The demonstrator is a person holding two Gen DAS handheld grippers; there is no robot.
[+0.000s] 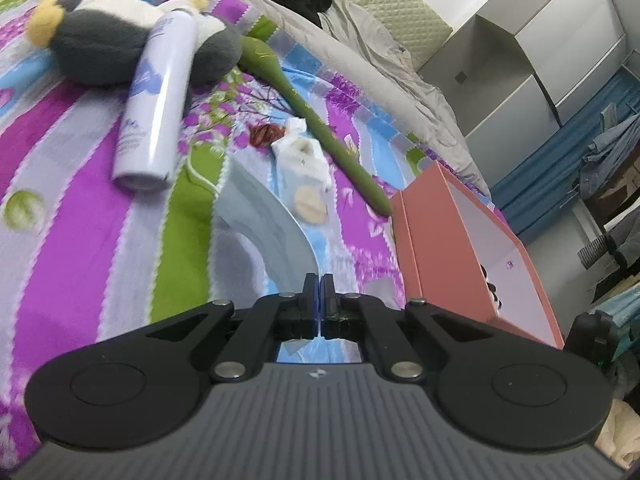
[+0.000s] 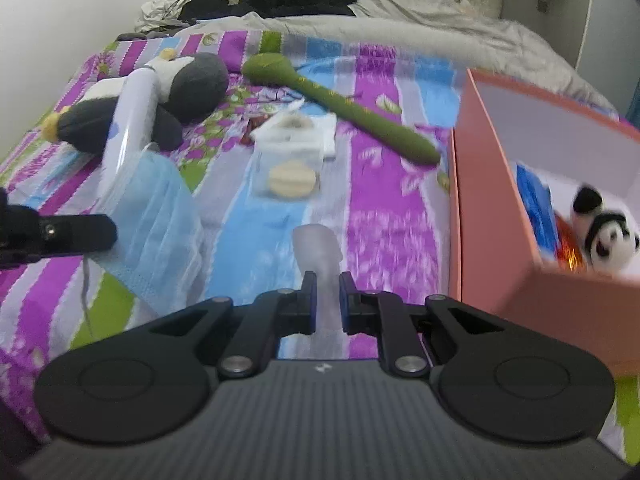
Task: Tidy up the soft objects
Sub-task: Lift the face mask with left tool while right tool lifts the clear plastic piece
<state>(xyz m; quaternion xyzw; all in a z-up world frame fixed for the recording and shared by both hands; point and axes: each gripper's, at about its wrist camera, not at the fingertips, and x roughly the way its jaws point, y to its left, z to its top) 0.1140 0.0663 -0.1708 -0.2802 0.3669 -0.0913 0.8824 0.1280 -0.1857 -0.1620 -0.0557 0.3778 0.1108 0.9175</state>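
My left gripper point(image 1: 319, 280) is shut on a light blue face mask point(image 1: 272, 220), which hangs off its tips above the striped bedspread. The right wrist view shows that gripper point(image 2: 108, 232) at the left edge with the mask point(image 2: 160, 216) draped from it. My right gripper point(image 2: 328, 278) is shut on a frosted, translucent soft piece point(image 2: 318, 246) that sticks out past its fingers; blur hides what it is. A pink box point(image 2: 480, 200) stands open to the right, holding a small panda plush point(image 2: 608, 236) and blue and orange items. The same box point(image 1: 440, 248) lies right of my left gripper.
On the bedspread lie a grey-and-white penguin plush point(image 1: 100, 44), a white spray can point(image 1: 156, 100) across it, a long green padded stick point(image 1: 320, 120) and a clear bag of round puffs point(image 1: 304, 176). Grey bedding and dark clothes lie behind; cabinets stand at the right.
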